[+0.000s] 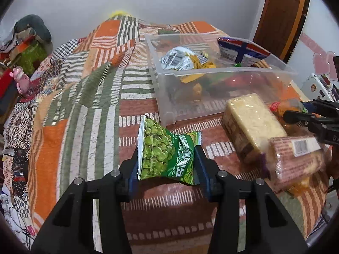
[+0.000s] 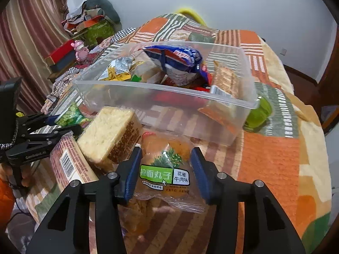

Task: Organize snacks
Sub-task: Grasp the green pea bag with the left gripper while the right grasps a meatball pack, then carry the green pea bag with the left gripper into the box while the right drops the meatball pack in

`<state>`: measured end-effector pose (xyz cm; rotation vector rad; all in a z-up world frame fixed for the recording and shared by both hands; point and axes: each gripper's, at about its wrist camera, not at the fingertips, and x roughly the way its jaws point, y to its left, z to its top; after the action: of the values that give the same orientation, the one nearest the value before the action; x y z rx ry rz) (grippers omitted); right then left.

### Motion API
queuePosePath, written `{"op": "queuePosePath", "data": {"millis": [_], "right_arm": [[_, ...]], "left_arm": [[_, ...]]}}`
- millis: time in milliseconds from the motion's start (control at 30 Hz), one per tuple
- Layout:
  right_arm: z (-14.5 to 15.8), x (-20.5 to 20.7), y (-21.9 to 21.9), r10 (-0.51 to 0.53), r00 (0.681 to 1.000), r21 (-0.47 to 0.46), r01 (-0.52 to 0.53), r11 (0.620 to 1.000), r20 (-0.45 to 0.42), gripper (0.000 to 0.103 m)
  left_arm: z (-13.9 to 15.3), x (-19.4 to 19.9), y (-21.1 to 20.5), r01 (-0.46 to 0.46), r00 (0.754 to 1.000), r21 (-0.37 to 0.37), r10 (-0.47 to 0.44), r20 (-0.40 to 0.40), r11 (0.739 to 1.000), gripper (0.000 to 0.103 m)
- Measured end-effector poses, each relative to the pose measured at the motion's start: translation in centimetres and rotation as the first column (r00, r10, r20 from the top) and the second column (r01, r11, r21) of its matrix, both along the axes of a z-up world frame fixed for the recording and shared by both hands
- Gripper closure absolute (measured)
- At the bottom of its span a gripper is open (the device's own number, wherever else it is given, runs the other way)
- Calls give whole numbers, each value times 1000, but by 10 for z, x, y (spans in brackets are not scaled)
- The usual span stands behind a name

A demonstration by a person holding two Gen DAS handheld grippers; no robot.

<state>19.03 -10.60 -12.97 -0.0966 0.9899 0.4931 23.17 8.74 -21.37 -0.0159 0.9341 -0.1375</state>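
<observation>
My left gripper (image 1: 166, 148) is shut on a green pea snack bag (image 1: 165, 150) and holds it above the patchwork bedspread, left of and in front of the clear plastic bin (image 1: 211, 72). My right gripper (image 2: 166, 154) is shut on a clear bag of orange noodle-ball snacks (image 2: 164, 173), just in front of the bin (image 2: 148, 89). The bin holds several snack packs, with a blue bag (image 2: 175, 57) on top. Two wrapped cake blocks (image 1: 252, 120) (image 1: 296, 158) lie between the grippers.
The patchwork bedspread (image 1: 84, 105) covers the bed. A green jar (image 2: 258, 114) stands right of the bin. A pink toy (image 2: 80, 49) and piled boxes sit at the far left. A wooden door (image 1: 281, 14) is at the right.
</observation>
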Motion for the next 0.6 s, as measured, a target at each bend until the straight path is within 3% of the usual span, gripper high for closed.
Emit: {"op": "queuePosePath", "data": {"millis": [200,600], "right_arm": [[13,-3,-16,-34,999,19,34,999,22,60],[61,-9,-33,-71,987,80,60,995,146,60]], "left_arm": [[19,-11,4,-24,999,-10,24,39,1000,56],[73,-10,-1,-26,986,-13,28,163,1000,56]]}}
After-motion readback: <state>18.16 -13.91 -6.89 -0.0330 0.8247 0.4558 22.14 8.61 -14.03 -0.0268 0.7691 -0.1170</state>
